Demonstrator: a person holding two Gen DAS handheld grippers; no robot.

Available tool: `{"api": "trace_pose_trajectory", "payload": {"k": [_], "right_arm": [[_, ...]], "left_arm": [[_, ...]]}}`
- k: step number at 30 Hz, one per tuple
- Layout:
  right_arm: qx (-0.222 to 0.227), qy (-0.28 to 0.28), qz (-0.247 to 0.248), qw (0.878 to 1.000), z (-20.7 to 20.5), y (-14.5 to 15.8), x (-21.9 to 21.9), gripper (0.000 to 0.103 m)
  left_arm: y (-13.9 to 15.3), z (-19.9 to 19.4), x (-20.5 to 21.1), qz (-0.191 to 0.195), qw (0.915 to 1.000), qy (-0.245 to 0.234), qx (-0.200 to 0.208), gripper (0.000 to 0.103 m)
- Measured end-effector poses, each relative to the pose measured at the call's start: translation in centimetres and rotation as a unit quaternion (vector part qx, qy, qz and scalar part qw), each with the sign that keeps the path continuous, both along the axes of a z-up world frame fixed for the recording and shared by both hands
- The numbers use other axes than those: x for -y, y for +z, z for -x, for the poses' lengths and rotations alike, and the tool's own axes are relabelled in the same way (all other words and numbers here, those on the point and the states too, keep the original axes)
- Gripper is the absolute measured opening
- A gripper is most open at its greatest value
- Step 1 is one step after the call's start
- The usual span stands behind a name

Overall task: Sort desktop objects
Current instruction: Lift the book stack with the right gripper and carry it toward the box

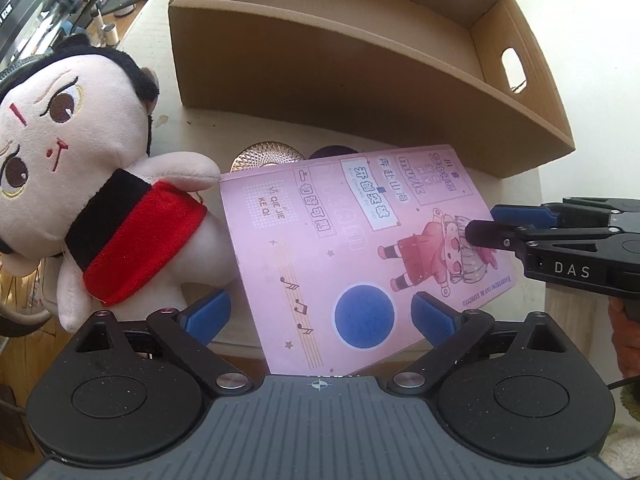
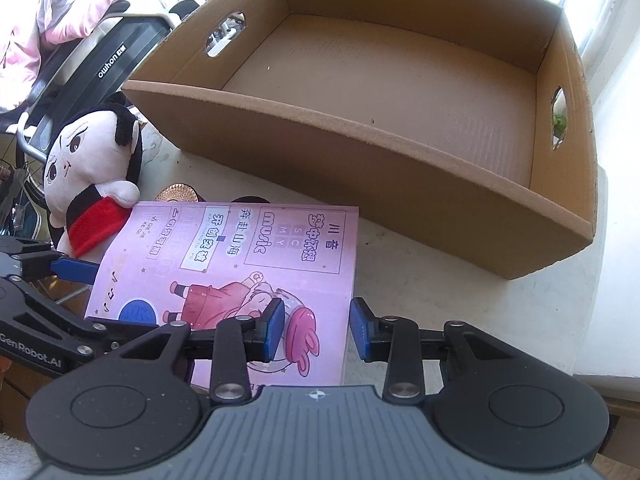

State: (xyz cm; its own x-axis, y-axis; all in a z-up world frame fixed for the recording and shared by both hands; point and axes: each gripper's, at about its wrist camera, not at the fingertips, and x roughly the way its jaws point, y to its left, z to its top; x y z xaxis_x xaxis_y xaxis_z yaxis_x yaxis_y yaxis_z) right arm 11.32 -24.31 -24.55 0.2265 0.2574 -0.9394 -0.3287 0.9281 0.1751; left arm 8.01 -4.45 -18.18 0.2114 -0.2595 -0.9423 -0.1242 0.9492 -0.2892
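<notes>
A pink notebook [image 1: 344,248] [image 2: 224,264] with a cartoon cover lies on the white table [image 2: 460,300], just in front of an empty cardboard box [image 1: 320,80] [image 2: 360,168]. My left gripper [image 1: 320,314] is open wide above the notebook's near end, with one pad on each side of it and neither touching. My right gripper [image 2: 318,330] [image 1: 488,222] straddles the notebook's right edge with a clear gap between the pads. A plush doll [image 1: 80,160] [image 2: 88,160] with a red and black scarf lies at the left, against the notebook.
A copper patterned disc [image 1: 266,156] [image 2: 178,192] and a dark round object [image 1: 334,152] [image 2: 250,200] peek out from behind the notebook. Exercise equipment [image 2: 116,52] stands beyond the table's left side. A bright window runs behind the box.
</notes>
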Motion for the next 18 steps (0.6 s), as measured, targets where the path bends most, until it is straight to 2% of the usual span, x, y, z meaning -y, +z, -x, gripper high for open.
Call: {"api": "trace_pose_trajectory", "payload": {"k": [4, 8, 11, 13, 18], "right_arm": [[-0.001, -0.004, -0.012, 1.0, -0.1, 0.0, 0.6, 0.039], [-0.016, -0.054, -0.064, 0.996, -0.7, 0.3, 2.5, 0.045], [-0.032, -0.078, -0.076, 0.994, -1.1, -0.3, 2.9, 0.046], [-0.041, -0.077, -0.075, 0.993, -1.2, -0.7, 2.6, 0.048], [-0.023, -0.054, -0.065, 0.996, -0.7, 0.1, 1.9, 0.051]], "left_arm": [[-1.8, -1.1, 0.7, -0.001, 0.9996, -0.014, -0.023, 0.099], [-1.9, -1.6, 0.7, 0.009, 0.9996, -0.006, -0.026, 0.099], [-1.9, -1.8, 1.0, 0.006, 0.9996, -0.009, -0.027, 0.1], [-1.8, -1.9, 1.2, 0.004, 0.9995, -0.011, -0.028, 0.101], [-1.3, -2.0, 1.9, -0.006, 0.9993, -0.016, -0.033, 0.1]]}}
